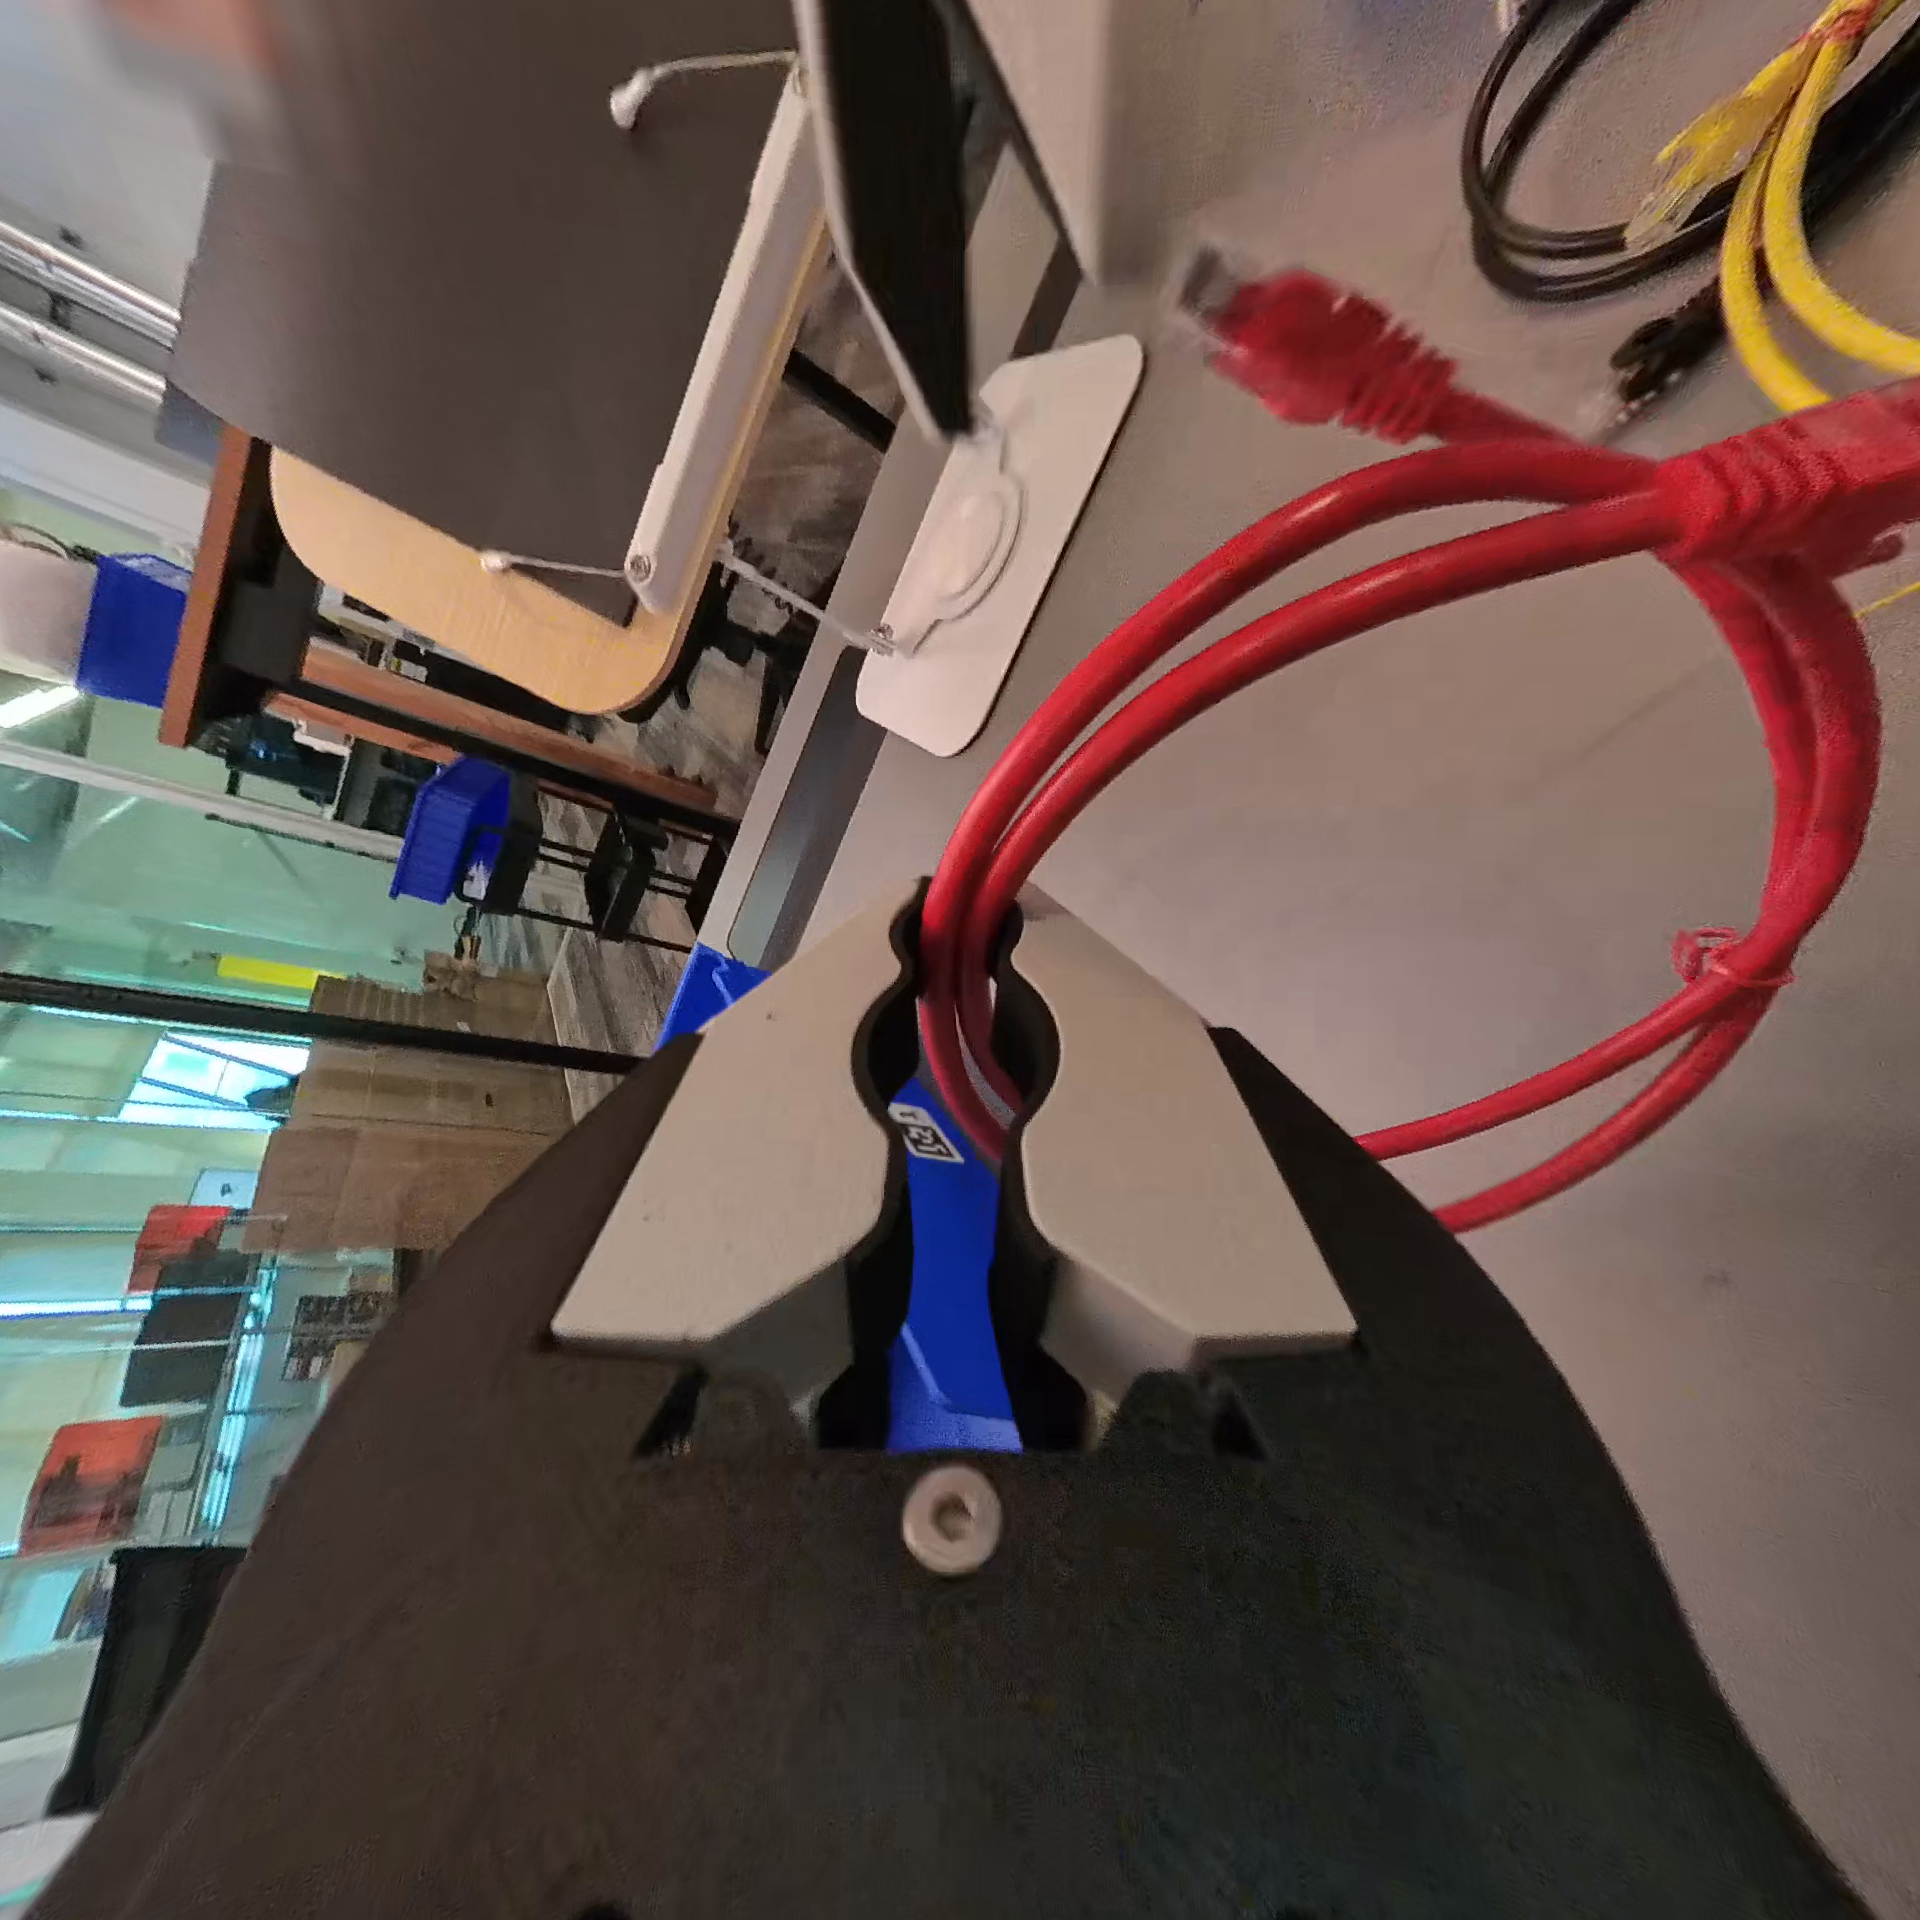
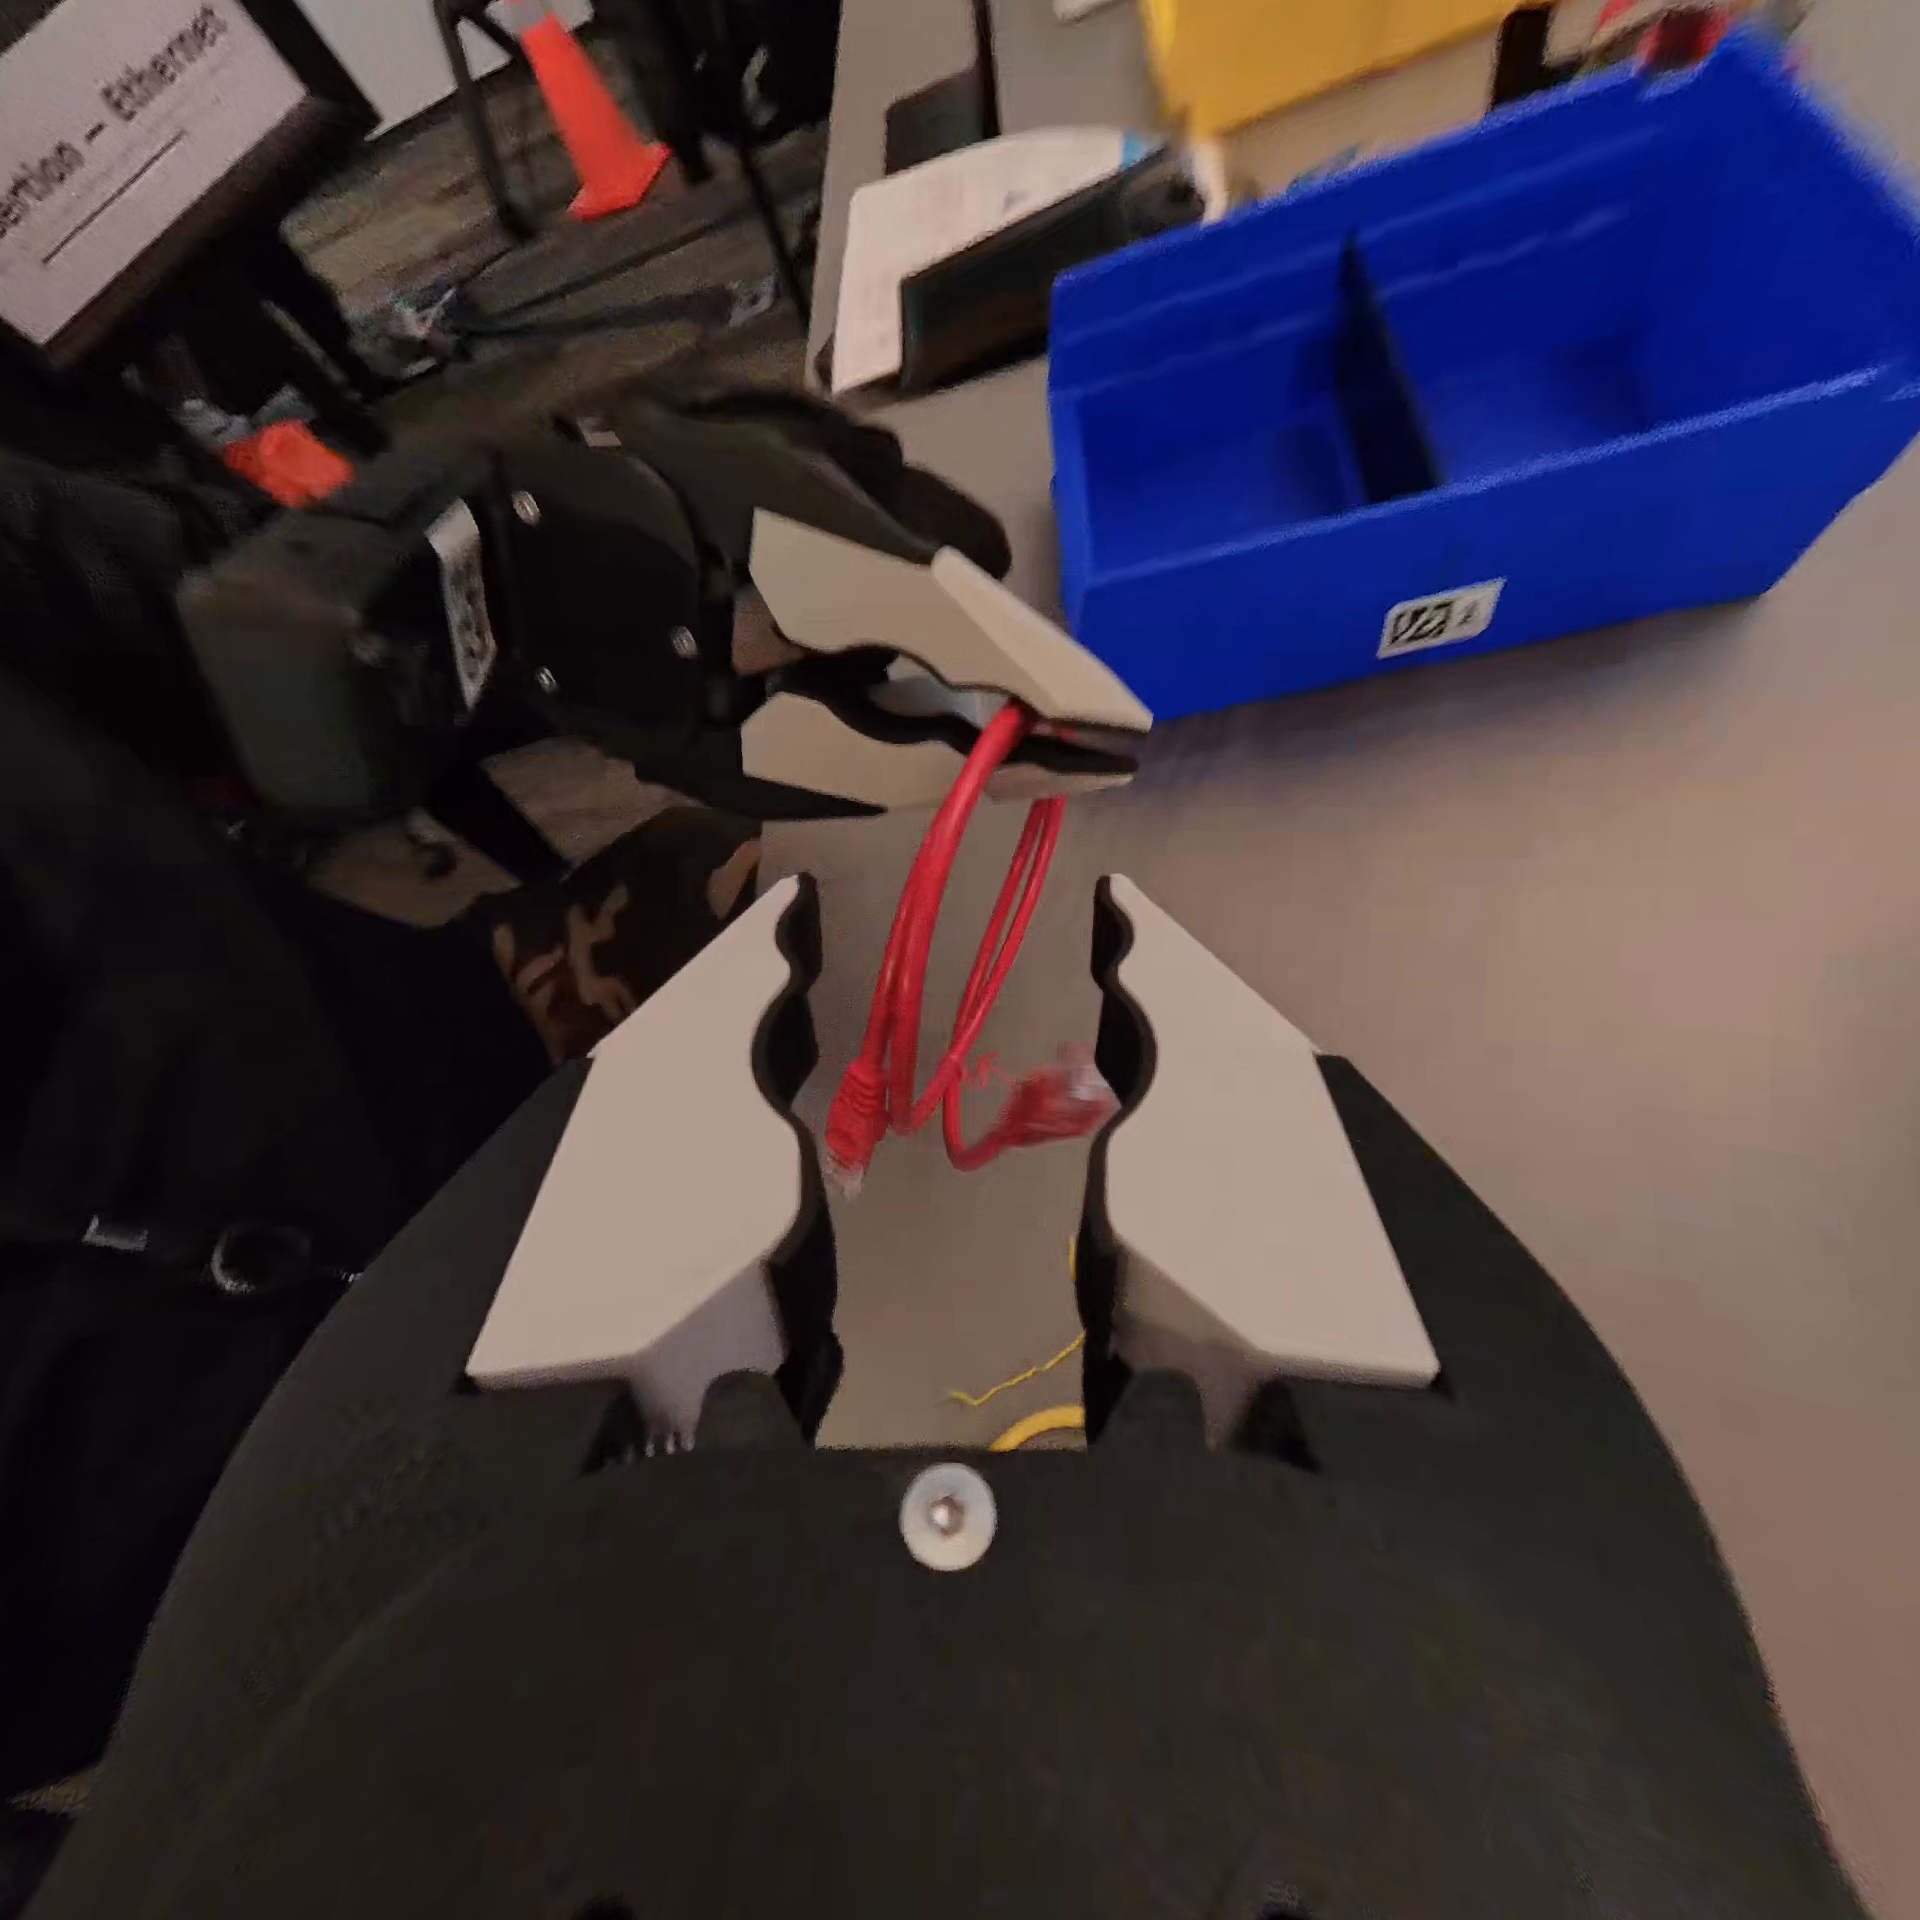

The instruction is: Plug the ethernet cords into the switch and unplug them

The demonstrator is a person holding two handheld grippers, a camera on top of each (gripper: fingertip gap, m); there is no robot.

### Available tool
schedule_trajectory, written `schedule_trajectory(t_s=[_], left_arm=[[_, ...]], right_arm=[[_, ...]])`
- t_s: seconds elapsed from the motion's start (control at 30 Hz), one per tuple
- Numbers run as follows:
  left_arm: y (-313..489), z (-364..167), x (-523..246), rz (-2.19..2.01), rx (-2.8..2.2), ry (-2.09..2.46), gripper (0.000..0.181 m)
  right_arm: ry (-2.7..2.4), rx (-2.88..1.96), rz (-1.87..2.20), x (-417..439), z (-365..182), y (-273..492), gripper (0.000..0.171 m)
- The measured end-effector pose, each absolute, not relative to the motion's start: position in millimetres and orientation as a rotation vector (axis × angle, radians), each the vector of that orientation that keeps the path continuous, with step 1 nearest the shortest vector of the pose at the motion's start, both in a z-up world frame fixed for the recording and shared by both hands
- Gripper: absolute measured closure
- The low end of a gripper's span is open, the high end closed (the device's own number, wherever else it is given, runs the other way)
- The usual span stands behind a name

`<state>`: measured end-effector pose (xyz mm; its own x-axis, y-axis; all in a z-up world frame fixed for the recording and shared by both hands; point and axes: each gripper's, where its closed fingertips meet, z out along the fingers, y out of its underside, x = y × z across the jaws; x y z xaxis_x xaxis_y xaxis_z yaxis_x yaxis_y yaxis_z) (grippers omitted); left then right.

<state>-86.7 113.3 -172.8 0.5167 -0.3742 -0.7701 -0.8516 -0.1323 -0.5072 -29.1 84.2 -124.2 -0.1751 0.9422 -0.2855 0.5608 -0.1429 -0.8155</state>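
Cord (image 1: 1226, 665), red and coiled in loops, hangs pinched in the left gripper (image 1: 961, 914), whose two pale fingers are closed on a pair of its strands right at their tips. In the left wrist view the loops swing out toward 2 o'clock, bound by a thin red tie (image 1: 1714, 951) at 3 o'clock, with one red plug (image 1: 1320, 348) blurred at 1 o'clock above the grey table (image 1: 1455, 1039). At the upper right corner lie a yellow cord (image 1: 1777, 260) and a black cable (image 1: 1527, 208). A blue bin (image 1: 951, 1299) shows through the gap behind the closed fingers.

In the right wrist view the right gripper (image 2: 956, 904) stands wide, nothing between its fingers. The left gripper (image 2: 1049, 743) shows at 12 o'clock from it, coming in from 9 o'clock, and the red cord (image 2: 925, 914) dangles below it, its two plugs (image 2: 857, 1112) hanging low in the gap between the right gripper's fingers, clear of both. The blue bin (image 2: 1247, 634), divided into two compartments, rests on the table (image 2: 1558, 987) at 2 o'clock, just beside the left gripper's tip. An orange cone (image 2: 597, 114) stands on the floor at 11 o'clock. The switch cannot be made out in either view
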Motion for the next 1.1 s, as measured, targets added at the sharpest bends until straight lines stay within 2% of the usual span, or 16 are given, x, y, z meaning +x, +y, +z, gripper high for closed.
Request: schedule_trajectory(t_s=[0.2,0.33,0.53,0.57,0.67,0.7,0.73,0.87,1.03,1.1], left_arm=[[118.5,-177.8,-107.1,0.474,-1.873,0.900,0.178],[121.7,-173.7,-123.2,0.446,-1.923,0.790,0.178],[120.5,-172.2,-122.9,0.457,-1.920,0.777,0.178],[120.1,-171.8,-121.8,0.458,-1.917,0.778,0.178],[119.5,-172.6,-120.9,0.456,-1.918,0.774,0.177],[119.6,-174.2,-122.3,0.462,-1.924,0.774,0.177],[119.6,-176.2,-122.8,0.456,-1.929,0.774,0.177],[117.7,-189.9,-115.9,0.385,-1.962,0.846,0.177],[113.0,-164.8,-95.0,0.318,-1.793,0.907,0.112],[103.8,-148.8,-74.6,0.330,-1.661,0.994,0.107]], right_arm=[[-1.726,-1.828,0.851,-2.4,-131.0,107.2,0.114],[-1.716,-2.004,1.103,-0.9,-153.1,89.9,0.083],[-1.656,-2.019,1.278,-37.0,-176.7,83.1,0.071],[-1.646,-2.024,1.257,-41.2,-180.8,86.3,0.074],[-1.661,-1.944,1.363,-51.9,-176.1,78.2,0.118],[-1.681,-1.933,1.363,-52.3,-176.5,76.4,0.143],[-1.694,-1.929,1.327,-52.6,-177.9,77.3,0.148],[-1.793,-1.897,1.106,-49.3,-184.2,80.7,0.150],[-1.922,-1.891,0.713,-34.4,-200.2,94.1,0.150],[-1.985,-1.842,0.562,-30.4,-203.6,95.6,0.150]])
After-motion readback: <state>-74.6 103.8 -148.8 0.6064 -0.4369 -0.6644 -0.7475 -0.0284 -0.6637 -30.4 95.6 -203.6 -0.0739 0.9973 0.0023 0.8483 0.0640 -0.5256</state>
